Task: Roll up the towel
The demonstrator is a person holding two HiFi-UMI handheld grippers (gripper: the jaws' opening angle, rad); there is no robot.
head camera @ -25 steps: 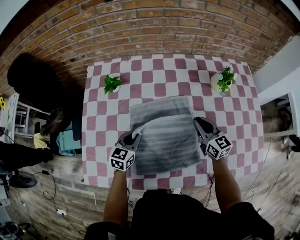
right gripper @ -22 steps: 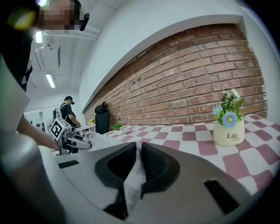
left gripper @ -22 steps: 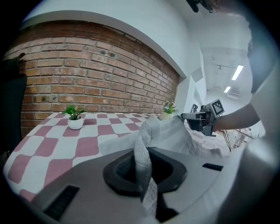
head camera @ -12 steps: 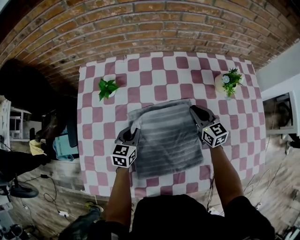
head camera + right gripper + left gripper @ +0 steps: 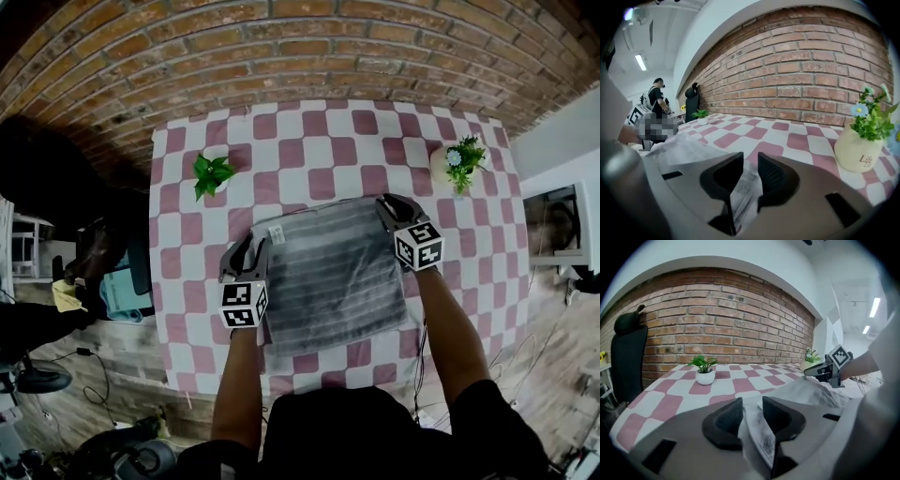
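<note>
A grey striped towel [image 5: 333,272] lies flat on the pink-and-white checked table [image 5: 319,141]. My left gripper [image 5: 255,246] is at the towel's far left corner. In the left gripper view a fold of towel [image 5: 761,437] stands between the left gripper's [image 5: 752,408] jaws, which are opening, with a gap beside the cloth. My right gripper [image 5: 386,202] is at the far right corner. In the right gripper view the right gripper [image 5: 750,173] is shut on a fold of the towel [image 5: 743,192].
A small green plant in a white pot [image 5: 214,173] stands at the table's far left. A flowering plant in a cream vase [image 5: 457,161] stands at the far right, close to my right gripper. A brick wall runs behind the table, and a dark chair [image 5: 628,357] stands at its left.
Both grippers moved away from me toward the wall, carrying the towel's edge from its middle to its far edge. The towel now lies flatter.
</note>
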